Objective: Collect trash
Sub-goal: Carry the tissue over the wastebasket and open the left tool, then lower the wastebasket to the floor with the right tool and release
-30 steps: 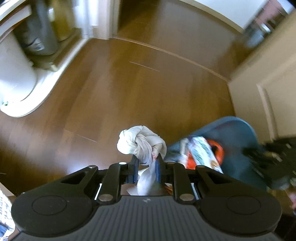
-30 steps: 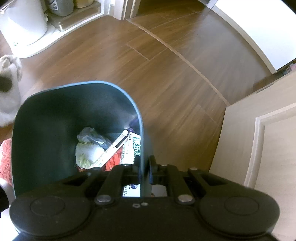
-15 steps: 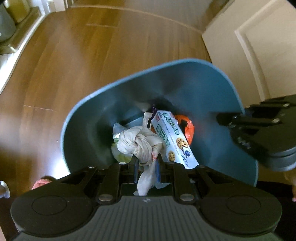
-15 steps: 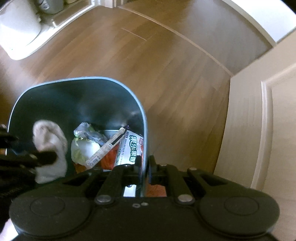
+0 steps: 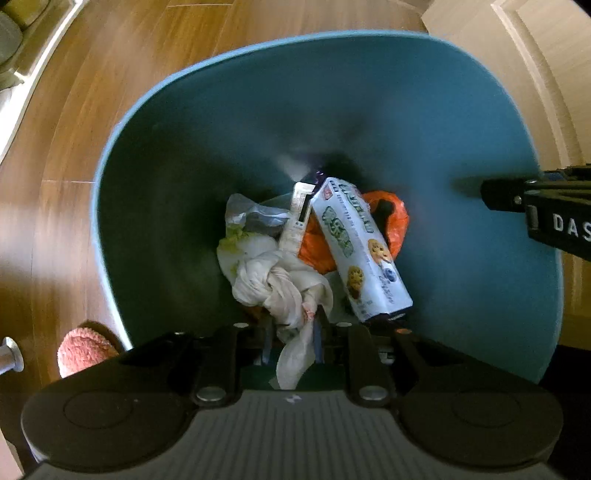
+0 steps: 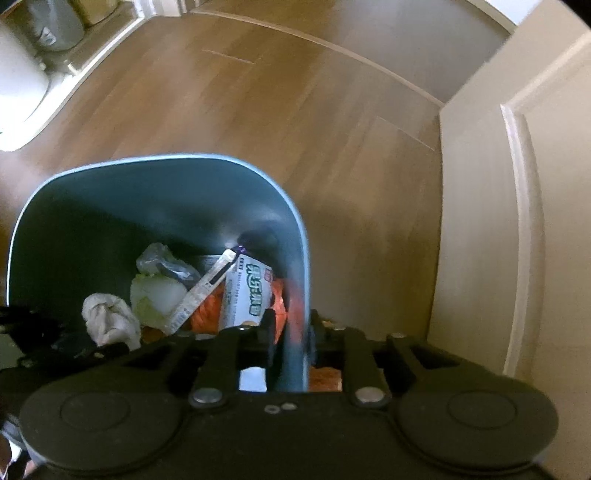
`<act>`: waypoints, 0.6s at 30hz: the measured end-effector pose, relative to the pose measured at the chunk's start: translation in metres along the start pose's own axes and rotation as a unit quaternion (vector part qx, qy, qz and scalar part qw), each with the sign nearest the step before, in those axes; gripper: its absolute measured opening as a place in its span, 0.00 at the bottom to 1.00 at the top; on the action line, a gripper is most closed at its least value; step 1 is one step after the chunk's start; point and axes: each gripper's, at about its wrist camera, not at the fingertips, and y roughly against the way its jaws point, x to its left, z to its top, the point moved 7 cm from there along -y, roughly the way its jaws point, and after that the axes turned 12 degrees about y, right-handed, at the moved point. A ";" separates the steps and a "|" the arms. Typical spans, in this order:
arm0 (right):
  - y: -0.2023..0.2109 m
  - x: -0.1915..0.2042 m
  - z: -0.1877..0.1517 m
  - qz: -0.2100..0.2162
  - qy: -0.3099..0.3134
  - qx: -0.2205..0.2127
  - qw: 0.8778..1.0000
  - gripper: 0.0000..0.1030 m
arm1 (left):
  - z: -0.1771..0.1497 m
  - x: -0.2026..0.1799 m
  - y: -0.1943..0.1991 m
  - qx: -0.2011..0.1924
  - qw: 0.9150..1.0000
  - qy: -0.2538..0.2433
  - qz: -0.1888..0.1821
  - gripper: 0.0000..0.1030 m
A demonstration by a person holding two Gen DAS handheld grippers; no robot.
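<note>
A blue trash bin (image 5: 369,92) stands on the wood floor. My left gripper (image 5: 293,323) is shut on a crumpled white tissue wad (image 5: 273,284) and holds it inside the bin's mouth, above the trash. The wad also shows in the right wrist view (image 6: 109,317). In the bin lie a white cookie box (image 5: 360,247), an orange bag (image 5: 391,218), a narrow white carton (image 5: 295,221) and clear plastic wrap (image 5: 247,214). My right gripper (image 6: 291,325) is shut on the bin's right wall (image 6: 295,295); it shows at the right of the left wrist view (image 5: 535,206).
A beige door (image 6: 517,184) stands right of the bin. A pink slipper (image 5: 83,350) lies on the floor at the bin's left. A white curved base (image 6: 22,92) and grey container (image 6: 55,26) are at the far left. Wood floor (image 6: 295,103) stretches beyond.
My left gripper has carried the tissue wad from over the floor to over the bin and down into its mouth. My right gripper has kept its hold on the bin's wall.
</note>
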 end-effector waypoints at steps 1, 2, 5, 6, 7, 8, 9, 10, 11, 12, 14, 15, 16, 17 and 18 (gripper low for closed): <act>0.001 -0.003 -0.002 0.006 -0.010 0.000 1.000 0.21 | -0.001 -0.003 0.005 -0.001 1.000 0.000 -0.004 0.22; 0.002 -0.006 -0.005 0.007 -0.018 0.001 1.000 0.22 | -0.003 -0.007 0.011 -0.002 1.000 -0.001 -0.006 0.22; 0.012 -0.007 -0.014 0.015 -0.030 -0.005 0.999 0.22 | -0.008 -0.016 0.032 -0.012 1.000 -0.009 0.002 0.32; 0.015 -0.007 -0.017 0.016 -0.030 -0.007 0.999 0.23 | -0.009 -0.019 0.039 -0.017 1.000 -0.012 0.004 0.37; 0.021 -0.005 -0.022 0.016 -0.031 -0.011 0.999 0.24 | -0.011 -0.020 0.046 -0.022 1.000 -0.013 0.002 0.41; 0.025 -0.004 -0.025 0.016 -0.031 -0.015 0.999 0.25 | -0.013 -0.021 0.053 -0.028 1.000 -0.013 0.001 0.50; 0.029 -0.002 -0.028 0.017 -0.032 -0.019 0.999 0.27 | -0.014 -0.022 0.061 -0.036 0.999 -0.013 -0.001 0.55; 0.038 0.001 -0.035 0.019 -0.032 -0.024 0.999 0.27 | -0.016 -0.023 0.068 -0.044 0.999 -0.014 -0.002 0.56; 0.043 0.002 -0.038 0.023 -0.032 -0.028 0.999 0.26 | -0.018 -0.024 0.077 -0.053 0.998 -0.015 -0.003 0.56; 0.050 0.004 -0.043 0.029 -0.033 -0.034 0.998 0.27 | -0.021 -0.024 0.083 -0.059 0.998 -0.017 -0.003 0.56; 0.066 0.006 -0.051 0.035 -0.033 -0.047 0.998 0.28 | -0.026 -0.026 0.099 -0.077 0.997 -0.020 -0.003 0.56; 0.073 0.008 -0.054 0.038 -0.030 -0.055 0.997 0.29 | -0.029 -0.026 0.107 -0.088 0.996 -0.021 -0.001 0.56; 0.082 0.011 -0.059 0.038 -0.025 -0.066 0.997 0.30 | -0.033 -0.026 0.116 -0.096 0.995 -0.021 -0.001 0.56; 0.093 0.014 -0.062 0.039 -0.022 -0.078 0.996 0.32 | -0.036 -0.026 0.123 -0.105 0.994 -0.021 -0.001 0.56; 0.103 0.016 -0.066 0.041 -0.020 -0.090 0.995 0.34 | -0.041 -0.026 0.132 -0.115 0.993 -0.021 -0.002 0.56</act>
